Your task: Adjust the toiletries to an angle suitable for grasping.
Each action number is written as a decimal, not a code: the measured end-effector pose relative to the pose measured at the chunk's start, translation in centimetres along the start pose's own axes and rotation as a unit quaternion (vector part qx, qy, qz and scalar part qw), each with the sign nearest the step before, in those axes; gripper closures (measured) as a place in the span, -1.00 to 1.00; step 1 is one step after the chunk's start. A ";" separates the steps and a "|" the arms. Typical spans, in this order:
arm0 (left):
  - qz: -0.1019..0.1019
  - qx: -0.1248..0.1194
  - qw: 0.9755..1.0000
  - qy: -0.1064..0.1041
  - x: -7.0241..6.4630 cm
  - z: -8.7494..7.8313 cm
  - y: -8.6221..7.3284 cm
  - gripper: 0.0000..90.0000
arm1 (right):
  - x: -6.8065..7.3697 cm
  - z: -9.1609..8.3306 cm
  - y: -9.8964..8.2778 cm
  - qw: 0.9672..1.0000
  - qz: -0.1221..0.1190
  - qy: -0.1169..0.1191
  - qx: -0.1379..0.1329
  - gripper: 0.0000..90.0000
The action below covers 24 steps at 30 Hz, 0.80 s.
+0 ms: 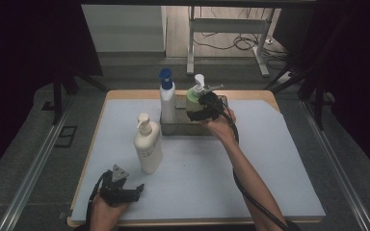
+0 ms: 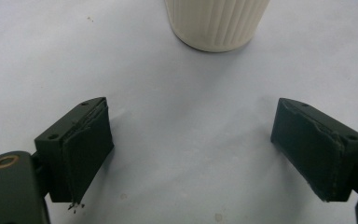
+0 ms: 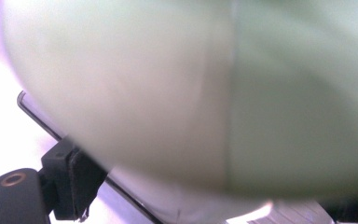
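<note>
Our right gripper (image 1: 203, 107) has its jaws set wide around the pale green pump bottle (image 1: 194, 100), one pad (image 3: 81, 179) lying against the bottle's flank in the right gripper view, so we judge them closed on it. The bottle stands over the right part of the clear bin (image 1: 173, 129), whose rim passes just under it; whether its base rests on the bin floor we cannot tell. Our left gripper (image 1: 125, 188) holds nothing: its jaws stand wide open over bare mat, the ribbed base of the cream pump bottle (image 2: 216, 22) just ahead of them.

As for progress, the blue-capped bottle (image 1: 167, 98) already stands in the left part of the bin, the green one is at the bin, and the cream bottle remains on the mat just left of and nearer than the bin, seemingly the last to go.

The right forearm stretches forward to the bin, hand level at the bottle's side. The left hand rests low, well nearer than the bin.
</note>
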<state>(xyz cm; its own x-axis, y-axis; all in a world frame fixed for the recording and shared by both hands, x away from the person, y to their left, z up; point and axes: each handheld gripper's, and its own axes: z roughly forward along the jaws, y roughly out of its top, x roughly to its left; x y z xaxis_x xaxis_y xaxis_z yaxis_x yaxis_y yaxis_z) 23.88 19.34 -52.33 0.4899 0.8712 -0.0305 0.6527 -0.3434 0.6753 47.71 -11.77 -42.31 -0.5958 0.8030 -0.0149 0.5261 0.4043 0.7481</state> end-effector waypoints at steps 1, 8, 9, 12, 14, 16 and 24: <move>0.000 0.000 1.000 0.000 0.0 0.0 0.0 -0.74 | 0.0 -0.1 -0.1 1.000 0.001 0.000 -0.001 -0.77; 0.000 0.000 1.000 0.000 0.0 0.0 0.0 -0.74 | 0.0 -1.2 -0.6 1.000 -0.007 0.000 -0.006 -0.74; 0.000 0.000 1.000 0.000 0.0 0.0 0.0 -0.74 | -0.1 -1.4 -0.6 1.000 -0.006 0.001 -0.005 -0.72; 0.000 0.000 1.000 0.000 0.0 0.0 0.0 -0.74 | -0.3 -2.2 -1.1 1.000 -0.006 0.003 -0.007 -0.69; 0.000 0.000 1.000 0.000 0.0 0.0 0.0 -0.74 | -0.4 -2.4 -1.3 1.000 -0.004 0.003 -0.006 -0.67; 0.000 0.000 1.000 0.000 0.0 0.0 0.0 -0.74 | -0.6 -2.7 -1.6 1.000 -0.003 0.005 -0.006 -0.63; -0.001 -0.001 1.000 0.000 0.0 0.0 0.0 -0.74 | -1.8 -3.9 -2.8 1.000 0.003 -0.001 -0.001 -0.19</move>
<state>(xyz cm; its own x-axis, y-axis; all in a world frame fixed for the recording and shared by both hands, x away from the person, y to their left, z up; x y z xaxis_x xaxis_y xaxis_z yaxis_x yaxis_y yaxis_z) 23.89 19.32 -52.35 0.4891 0.8717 -0.0319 0.6522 -0.3411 0.6770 45.00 -16.06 -41.78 -0.5913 0.8063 -0.0126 0.5280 0.3990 0.7496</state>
